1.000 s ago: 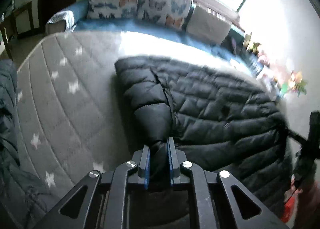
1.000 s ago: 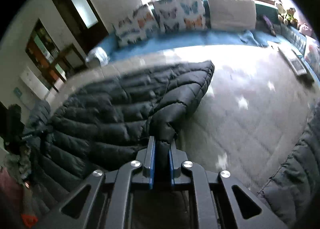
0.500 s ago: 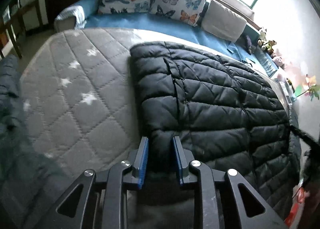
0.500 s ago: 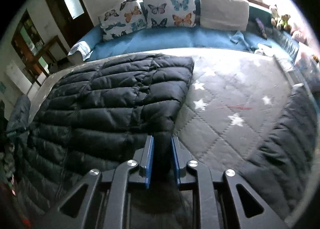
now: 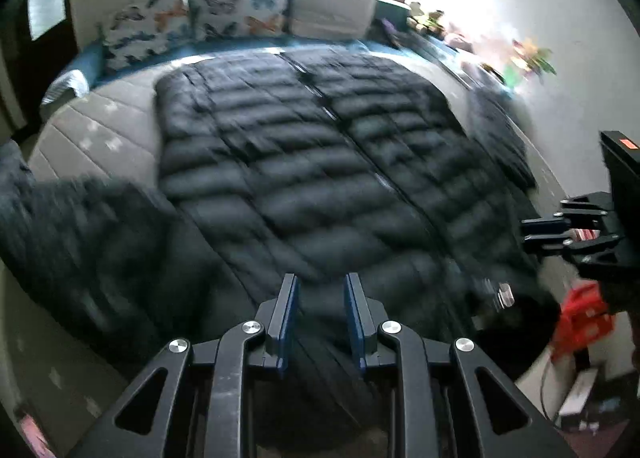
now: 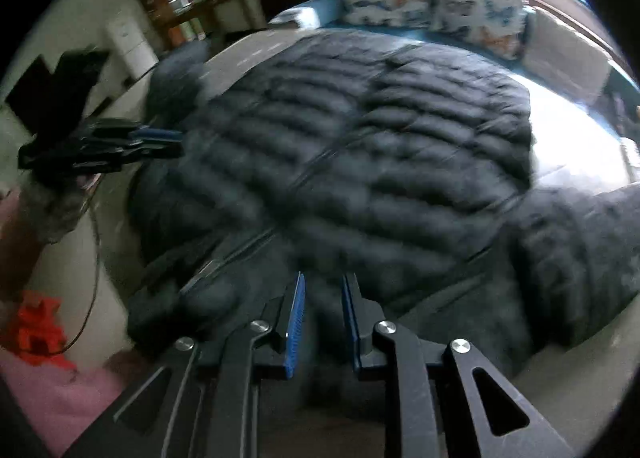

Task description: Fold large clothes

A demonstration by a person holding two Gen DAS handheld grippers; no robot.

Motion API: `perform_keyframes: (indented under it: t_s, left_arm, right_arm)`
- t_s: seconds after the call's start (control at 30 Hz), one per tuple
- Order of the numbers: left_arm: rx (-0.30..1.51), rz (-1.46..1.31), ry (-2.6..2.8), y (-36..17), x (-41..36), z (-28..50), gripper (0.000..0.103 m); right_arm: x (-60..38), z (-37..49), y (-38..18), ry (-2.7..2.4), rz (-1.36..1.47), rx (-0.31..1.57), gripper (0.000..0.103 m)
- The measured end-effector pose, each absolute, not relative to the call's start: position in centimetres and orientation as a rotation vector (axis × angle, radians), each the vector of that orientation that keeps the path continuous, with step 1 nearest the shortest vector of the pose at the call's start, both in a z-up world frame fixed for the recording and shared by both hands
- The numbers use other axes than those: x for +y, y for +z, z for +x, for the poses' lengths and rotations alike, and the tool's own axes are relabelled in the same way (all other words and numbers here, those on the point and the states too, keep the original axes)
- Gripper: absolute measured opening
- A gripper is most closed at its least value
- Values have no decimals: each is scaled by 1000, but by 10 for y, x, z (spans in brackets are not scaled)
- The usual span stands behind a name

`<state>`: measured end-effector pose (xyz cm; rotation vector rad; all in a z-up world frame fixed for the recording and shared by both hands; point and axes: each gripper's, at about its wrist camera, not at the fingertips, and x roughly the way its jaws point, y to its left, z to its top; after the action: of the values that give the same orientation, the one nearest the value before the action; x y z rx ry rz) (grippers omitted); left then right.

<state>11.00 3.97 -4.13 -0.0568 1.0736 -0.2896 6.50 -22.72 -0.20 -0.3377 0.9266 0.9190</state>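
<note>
- Jacket [image 5: 320, 162] lay spread flat on the mattress [image 5: 100, 126].
- I held the left gripper [image 5: 320, 298] and right gripper [image 6: 322, 298] spread, pinching nothing.
- Risk: slippery puffy fabric could escape a shallow pinch.

- I count one black puffer jacket [image 5: 320, 178], spread across the middle of my left view; its one sleeve [image 5: 80, 226] lies out at nine o'clock
- I see two butterfly cushions [image 5: 240, 10] at twelve o'clock; one plain cream cushion [image 5: 332, 10] just beside them at one o'clock
- I have two grippers: my left gripper [image 5: 320, 298] at six o'clock; my right gripper [image 5: 536, 230] at three o'clock
- One red object [image 5: 584, 318] at four o'clock; too blurred for me to name
</note>
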Motion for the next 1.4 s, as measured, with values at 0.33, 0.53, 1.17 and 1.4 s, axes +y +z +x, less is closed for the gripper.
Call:
perform_keyframes:
  t_s: [0.33, 0.53, 1.17, 1.4]
  left_arm:
    - [1080, 7, -268, -67, 26, 64, 27]
    - [1007, -67, -329, -31, 10, 79, 27]
    - [1120, -37, -566, -81, -99, 123, 27]
    - [1145, -54, -582, -88, -98, 129, 27]
  right_arm:
    - [-213, 20, -37, 884, -451, 855, 21]
    - [-200, 22, -42, 904, -414, 826, 21]
    - [-457, 239, -20, 370, 364, 822, 32]
    - [-511, 310, -63, 291, 624, 875, 33]
